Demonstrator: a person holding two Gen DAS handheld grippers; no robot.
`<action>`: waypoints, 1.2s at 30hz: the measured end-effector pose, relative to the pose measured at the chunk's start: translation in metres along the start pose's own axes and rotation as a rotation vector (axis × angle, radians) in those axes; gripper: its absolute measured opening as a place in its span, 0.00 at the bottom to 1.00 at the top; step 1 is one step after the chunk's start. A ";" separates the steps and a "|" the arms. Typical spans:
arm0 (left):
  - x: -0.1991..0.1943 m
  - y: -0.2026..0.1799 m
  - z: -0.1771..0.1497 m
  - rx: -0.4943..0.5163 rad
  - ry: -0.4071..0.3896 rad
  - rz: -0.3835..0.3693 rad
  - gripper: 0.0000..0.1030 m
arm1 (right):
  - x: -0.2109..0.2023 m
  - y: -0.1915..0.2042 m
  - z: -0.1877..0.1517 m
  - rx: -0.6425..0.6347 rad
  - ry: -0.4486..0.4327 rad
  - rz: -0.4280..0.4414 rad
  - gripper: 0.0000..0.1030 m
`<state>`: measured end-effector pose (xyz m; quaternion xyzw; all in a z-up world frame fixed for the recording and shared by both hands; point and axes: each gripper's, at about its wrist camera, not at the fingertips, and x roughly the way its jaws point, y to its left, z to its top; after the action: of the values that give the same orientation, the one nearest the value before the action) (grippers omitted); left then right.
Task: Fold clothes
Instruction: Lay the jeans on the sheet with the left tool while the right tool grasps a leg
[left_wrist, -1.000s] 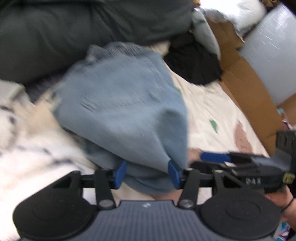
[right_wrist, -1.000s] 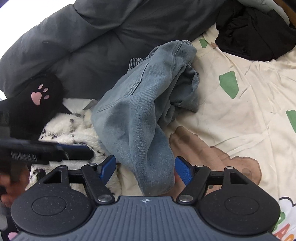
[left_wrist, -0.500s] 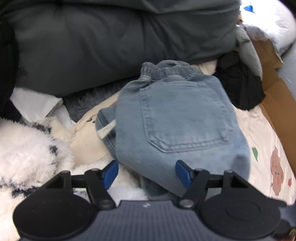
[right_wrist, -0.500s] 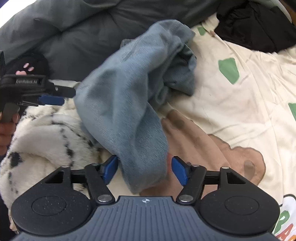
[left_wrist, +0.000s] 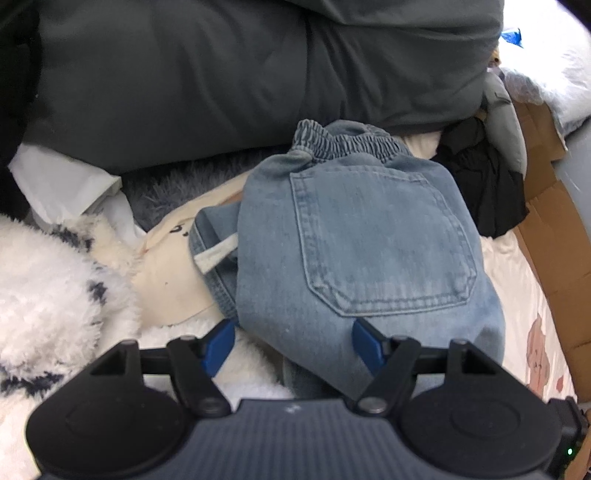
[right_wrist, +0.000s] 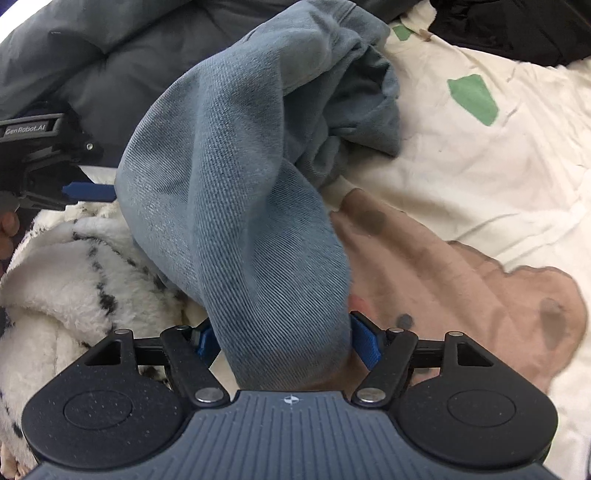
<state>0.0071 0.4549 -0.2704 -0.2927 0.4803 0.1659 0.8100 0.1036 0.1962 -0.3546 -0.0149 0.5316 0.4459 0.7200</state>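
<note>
Light blue denim jeans (left_wrist: 354, 258) lie folded on the bed, back pocket up and elastic waistband at the far end. My left gripper (left_wrist: 293, 341) stands at their near edge with the jaws wide, the cloth lying between the blue pads (left_wrist: 365, 345) unpinched. In the right wrist view the jeans (right_wrist: 240, 177) rise in a fold, and my right gripper (right_wrist: 284, 341) has its jaws wide with the denim draped between them. The left gripper (right_wrist: 48, 158) also shows at that view's left edge.
A dark grey duvet (left_wrist: 229, 77) lies behind the jeans. A white fluffy spotted blanket (left_wrist: 48, 295) is at the left. Black clothing (left_wrist: 487, 184) and a cardboard box (left_wrist: 554, 236) are at the right. The cream printed sheet (right_wrist: 480, 166) spreads to the right.
The jeans were carried over and laid down pocket up. My left gripper opened wider and pulled back. My right gripper moved closer under the raised fold.
</note>
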 end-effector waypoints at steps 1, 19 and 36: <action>-0.001 0.000 0.000 0.005 -0.002 0.005 0.71 | 0.001 0.000 0.000 0.001 -0.005 0.012 0.49; -0.001 -0.004 -0.004 0.025 -0.041 0.086 0.70 | -0.086 -0.062 0.011 0.007 0.032 -0.111 0.12; 0.021 -0.056 -0.034 0.160 0.056 0.031 0.69 | -0.190 -0.170 0.018 0.041 0.080 -0.373 0.11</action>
<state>0.0248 0.3901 -0.2836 -0.2243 0.5191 0.1313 0.8143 0.2220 -0.0164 -0.2760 -0.1163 0.5568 0.2930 0.7685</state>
